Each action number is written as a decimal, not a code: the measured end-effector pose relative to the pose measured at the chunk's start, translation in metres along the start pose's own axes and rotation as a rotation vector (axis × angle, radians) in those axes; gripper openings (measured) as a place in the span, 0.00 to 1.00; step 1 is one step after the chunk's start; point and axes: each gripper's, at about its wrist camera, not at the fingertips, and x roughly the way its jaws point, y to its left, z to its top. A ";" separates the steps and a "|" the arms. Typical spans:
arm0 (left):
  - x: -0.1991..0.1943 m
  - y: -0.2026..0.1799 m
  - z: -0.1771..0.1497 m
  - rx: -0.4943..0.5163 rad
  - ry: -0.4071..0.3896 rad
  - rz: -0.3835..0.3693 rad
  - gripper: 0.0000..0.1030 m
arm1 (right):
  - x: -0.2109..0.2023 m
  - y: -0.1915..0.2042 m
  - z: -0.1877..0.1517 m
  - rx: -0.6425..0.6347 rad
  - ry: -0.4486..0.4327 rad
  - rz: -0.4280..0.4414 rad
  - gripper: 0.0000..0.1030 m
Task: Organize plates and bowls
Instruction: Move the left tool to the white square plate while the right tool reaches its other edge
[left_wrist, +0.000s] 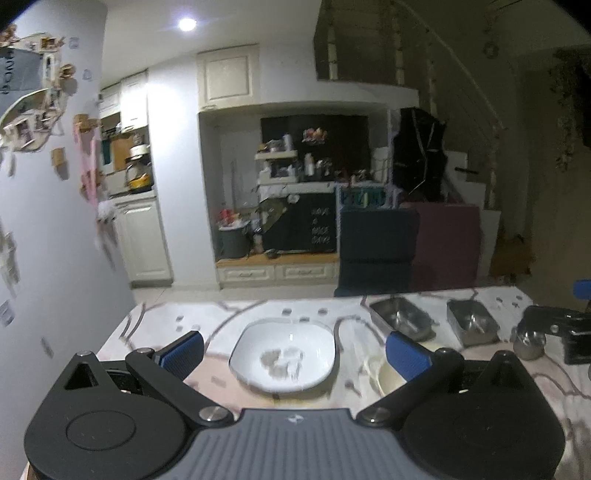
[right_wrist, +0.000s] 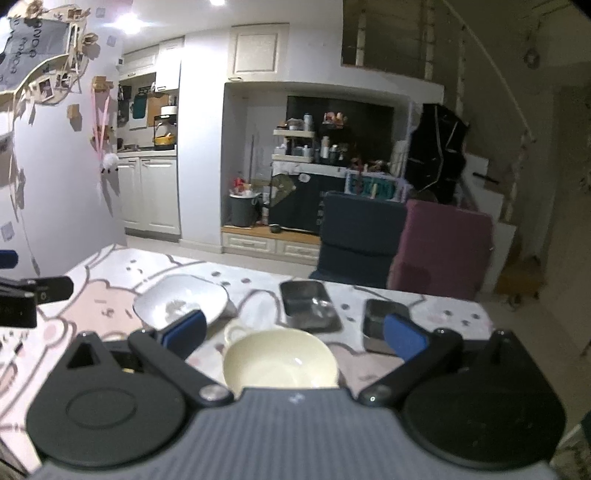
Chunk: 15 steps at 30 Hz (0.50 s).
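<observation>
Between the spread left gripper (left_wrist: 295, 350) fingers, white plate (left_wrist: 284, 354); cream bowl (right_wrist: 280, 360) between the parted right gripper (right_wrist: 295, 332) fingers, near rim hidden.

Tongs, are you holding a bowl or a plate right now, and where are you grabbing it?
Nothing is held. The left tongs hang open over the white plate, and the right tongs hang open over the cream bowl, touching neither.

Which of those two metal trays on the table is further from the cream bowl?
The right-hand metal tray, partly hidden behind the right gripper's blue pad. The left metal tray sits just behind the cream bowl.
</observation>
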 end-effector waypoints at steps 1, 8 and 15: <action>0.010 0.005 0.005 0.006 -0.003 -0.008 1.00 | 0.010 0.001 0.006 0.010 0.000 0.012 1.00; 0.090 0.056 0.026 0.021 0.030 -0.065 1.00 | 0.088 0.026 0.033 0.046 0.056 0.094 1.00; 0.173 0.103 0.032 0.066 0.092 -0.071 1.00 | 0.173 0.055 0.039 0.069 0.116 0.162 1.00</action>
